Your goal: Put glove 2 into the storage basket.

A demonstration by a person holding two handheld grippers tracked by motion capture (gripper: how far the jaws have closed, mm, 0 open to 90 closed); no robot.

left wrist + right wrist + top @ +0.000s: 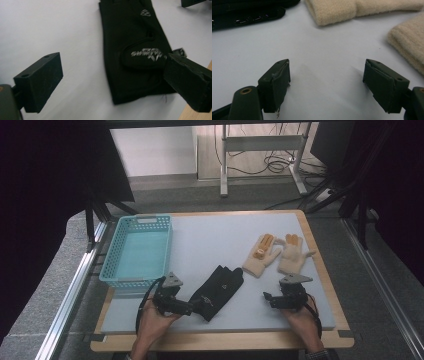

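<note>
From above, your turquoise basket [136, 251] sits at the counter's [210, 237] left with nothing inside, and the black glove [218, 290] lies flat just beside your left hand-held gripper [199, 306]. In the left gripper view, the jaws stand wide, holding nothing, the glove's [135, 50] printed cuff between them. In the right gripper view, your right hand-held gripper [327, 82] gapes wide over bare counter, cream gloves [352, 8] ahead.

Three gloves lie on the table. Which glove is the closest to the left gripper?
The black glove. It lies right at the left gripper, with its cuff beside the open jaws, while the two cream knitted gloves lie farther off, toward the right gripper.
</note>
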